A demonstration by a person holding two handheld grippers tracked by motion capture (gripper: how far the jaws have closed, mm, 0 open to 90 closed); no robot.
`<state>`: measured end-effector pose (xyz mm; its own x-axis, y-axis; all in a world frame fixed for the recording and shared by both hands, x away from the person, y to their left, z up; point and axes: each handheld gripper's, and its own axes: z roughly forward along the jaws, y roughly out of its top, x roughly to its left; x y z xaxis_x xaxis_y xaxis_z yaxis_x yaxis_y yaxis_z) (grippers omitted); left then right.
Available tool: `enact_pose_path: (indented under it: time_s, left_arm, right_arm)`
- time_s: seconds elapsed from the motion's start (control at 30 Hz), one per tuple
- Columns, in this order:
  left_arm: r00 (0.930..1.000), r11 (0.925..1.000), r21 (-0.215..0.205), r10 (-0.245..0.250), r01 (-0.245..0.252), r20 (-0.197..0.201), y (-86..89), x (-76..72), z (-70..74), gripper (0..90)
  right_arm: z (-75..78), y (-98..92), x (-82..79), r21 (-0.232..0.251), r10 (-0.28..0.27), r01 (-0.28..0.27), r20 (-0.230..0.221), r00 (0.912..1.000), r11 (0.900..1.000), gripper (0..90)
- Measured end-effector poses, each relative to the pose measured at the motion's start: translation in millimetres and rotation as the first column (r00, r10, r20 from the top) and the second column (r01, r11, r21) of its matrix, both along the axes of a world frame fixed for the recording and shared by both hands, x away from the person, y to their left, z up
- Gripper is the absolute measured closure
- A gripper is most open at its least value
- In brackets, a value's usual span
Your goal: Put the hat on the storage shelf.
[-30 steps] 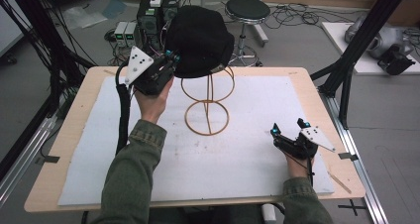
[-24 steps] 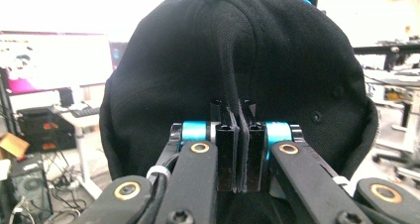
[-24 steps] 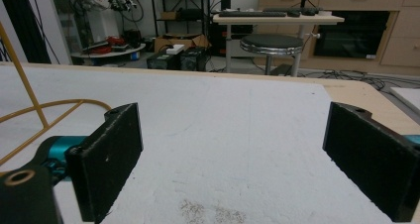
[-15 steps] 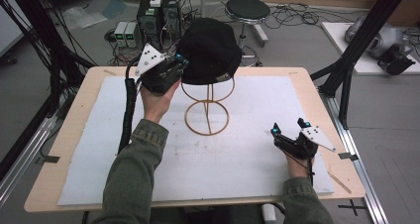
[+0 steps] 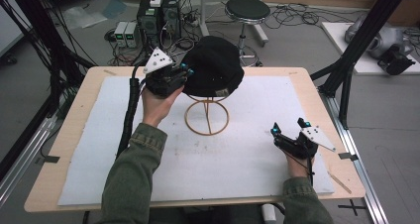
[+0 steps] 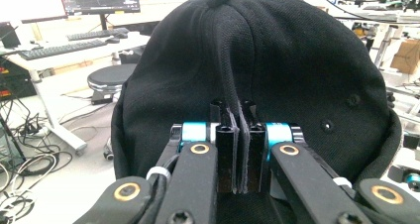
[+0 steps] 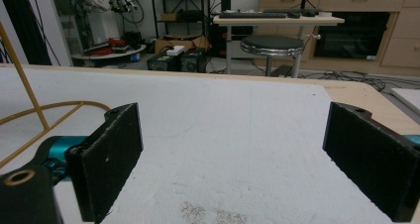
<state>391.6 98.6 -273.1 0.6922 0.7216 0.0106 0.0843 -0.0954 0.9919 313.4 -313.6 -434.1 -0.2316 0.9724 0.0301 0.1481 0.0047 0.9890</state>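
A black cap (image 5: 214, 68) sits on top of a gold wire stand (image 5: 206, 116) near the middle of the table. My left gripper (image 5: 185, 71) is at the cap's left side, shut on a fold of its fabric. In the left gripper view the cap (image 6: 277, 75) looms close, with a ridge of its cloth pinched between the two pads (image 6: 227, 149). My right gripper (image 5: 288, 127) rests low on the white mat at the right, jaws wide apart with nothing between them. In the right gripper view its fingers (image 7: 111, 154) frame bare mat, and the stand's base (image 7: 44, 112) shows at the left.
A white mat (image 5: 247, 149) covers most of the wooden table (image 5: 64, 149). Black frame posts rise at the table's left and right (image 5: 346, 70). Beyond the far edge stand a round stool (image 5: 246, 8) and electronics boxes with cables (image 5: 158, 8).
My left gripper has carried the cap to the right and lowered it over the top of the wire stand. The right gripper has not moved.
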Motion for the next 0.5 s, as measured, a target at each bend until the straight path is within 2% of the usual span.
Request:
enact_pose_path:
  time_s: [0.2,0.5]
  left_arm:
    - [1.0000,0.9997,-0.025,-0.006,0.006,-0.006,3.9,-3.4,-8.8,87.2]
    - [0.9991,0.9967,-0.075,-0.031,0.033,0.030,11.5,-8.3,-21.9,85.4]
  right_arm:
    - [0.1,0.0,-0.2,0.001,-0.001,0.001,-0.001,1.0000,1.000,7.7]
    - [0.1,0.0,-0.2,-0.001,-0.004,0.004,-0.001,1.0000,1.000,7.7]
